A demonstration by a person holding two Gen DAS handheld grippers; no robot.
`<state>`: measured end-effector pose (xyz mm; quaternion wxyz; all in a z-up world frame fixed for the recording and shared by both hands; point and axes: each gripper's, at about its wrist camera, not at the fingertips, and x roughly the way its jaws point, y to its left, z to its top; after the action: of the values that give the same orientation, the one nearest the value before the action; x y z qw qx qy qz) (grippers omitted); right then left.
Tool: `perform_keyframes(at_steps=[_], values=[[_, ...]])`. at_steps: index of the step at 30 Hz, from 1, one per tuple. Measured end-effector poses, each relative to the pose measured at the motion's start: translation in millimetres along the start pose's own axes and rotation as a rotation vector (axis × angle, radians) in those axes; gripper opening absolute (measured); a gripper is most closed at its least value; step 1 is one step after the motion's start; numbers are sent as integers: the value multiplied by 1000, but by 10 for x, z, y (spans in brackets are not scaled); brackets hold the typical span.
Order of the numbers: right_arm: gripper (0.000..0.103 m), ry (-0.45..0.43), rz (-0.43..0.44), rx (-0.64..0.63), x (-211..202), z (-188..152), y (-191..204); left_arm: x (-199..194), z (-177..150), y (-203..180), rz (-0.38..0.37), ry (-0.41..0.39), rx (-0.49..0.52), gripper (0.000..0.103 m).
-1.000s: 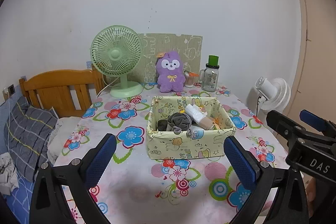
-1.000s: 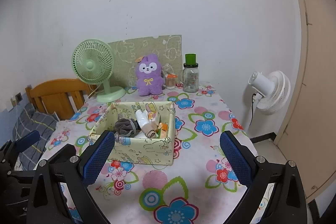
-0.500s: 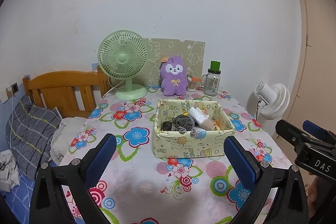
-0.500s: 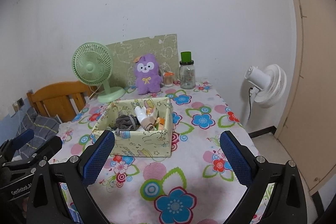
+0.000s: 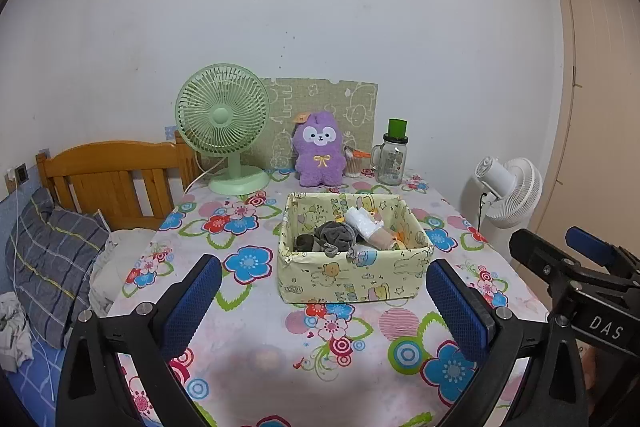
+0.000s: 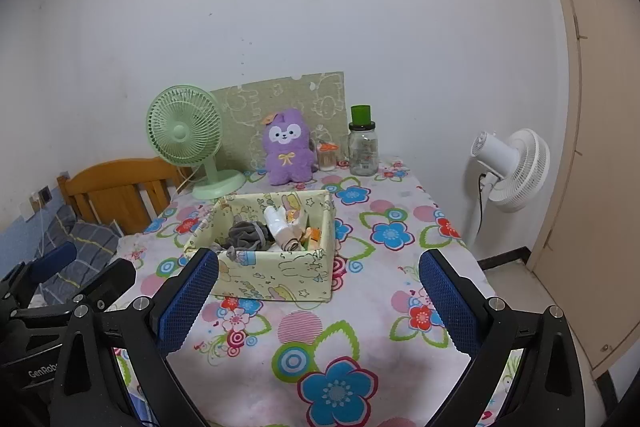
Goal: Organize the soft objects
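A yellow fabric box (image 5: 352,277) (image 6: 280,269) stands mid-table on the flowered cloth. It holds rolled soft items: a grey one (image 5: 335,234) (image 6: 246,233), a white one (image 5: 362,221) (image 6: 275,219), a beige one (image 5: 380,238) and others. My left gripper (image 5: 324,307) is open and empty, held back from the box's near side. My right gripper (image 6: 318,301) is open and empty, near the box's front right corner. The right gripper also shows in the left wrist view (image 5: 576,267), and the left gripper in the right wrist view (image 6: 60,279).
A green desk fan (image 5: 224,131), a purple plush toy (image 5: 320,155), a glass jar with a green lid (image 5: 392,159) and a small cup stand at the table's back by a board. A wooden bed headboard (image 5: 108,171) and pillow are left. A white floor fan (image 5: 508,189) stands right.
Both grippers have drawn back and risen from the box, so it looks smaller and farther. Both stay open and empty.
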<state>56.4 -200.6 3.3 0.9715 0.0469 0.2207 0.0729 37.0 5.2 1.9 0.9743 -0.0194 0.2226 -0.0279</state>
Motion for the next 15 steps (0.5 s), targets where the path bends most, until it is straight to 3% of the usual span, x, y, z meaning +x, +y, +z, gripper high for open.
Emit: perform_keyframes(at_steps=[15], values=[[101,1,-16,11,21,6,1,10,11,0,9,0,6,103]])
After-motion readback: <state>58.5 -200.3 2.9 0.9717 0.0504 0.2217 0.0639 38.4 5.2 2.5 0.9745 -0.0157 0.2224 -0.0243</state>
